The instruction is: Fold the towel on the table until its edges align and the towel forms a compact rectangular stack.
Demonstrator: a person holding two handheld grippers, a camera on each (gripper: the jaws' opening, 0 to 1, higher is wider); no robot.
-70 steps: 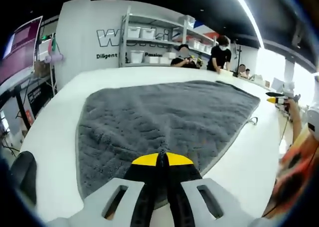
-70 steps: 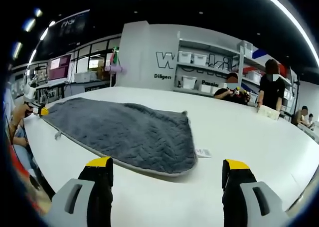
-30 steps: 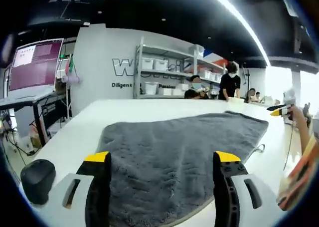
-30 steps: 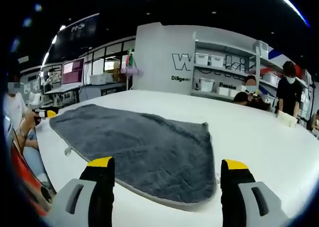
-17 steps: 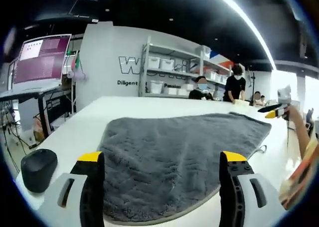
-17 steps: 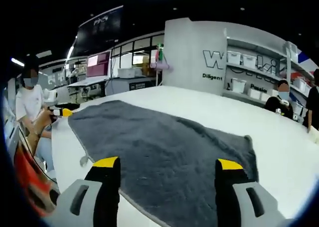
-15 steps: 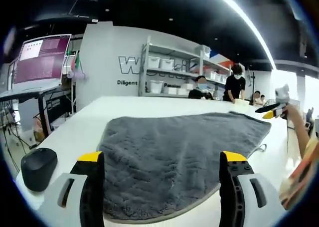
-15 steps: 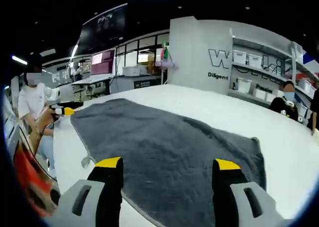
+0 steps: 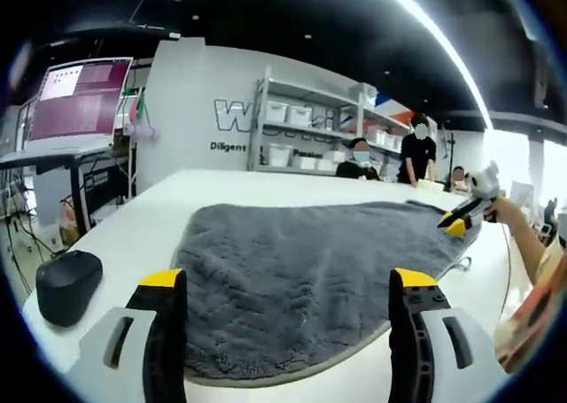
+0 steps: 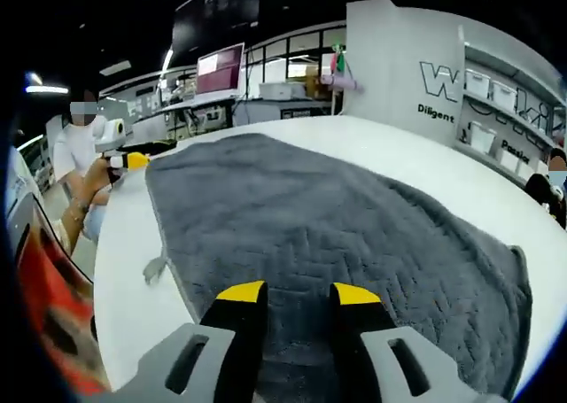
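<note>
Lab: bin shelves (image 9: 306, 137), monitors (image 9: 78, 111)

The towel (image 9: 301, 270) is thick grey cloth with a rough, matt pile pressed into a zigzag pattern, edged by a smoother stitched hem, and it lies on a counter (image 9: 133, 244) whose white top looks smooth with a faint sheen. Left of the towel sits a mouse (image 9: 66, 285) of matt black plastic. The left tool (image 9: 288, 283) and the right tool (image 10: 297, 295) look like hard plastic: pale grey matt bodies, black jaws and smooth yellow tips.
</note>
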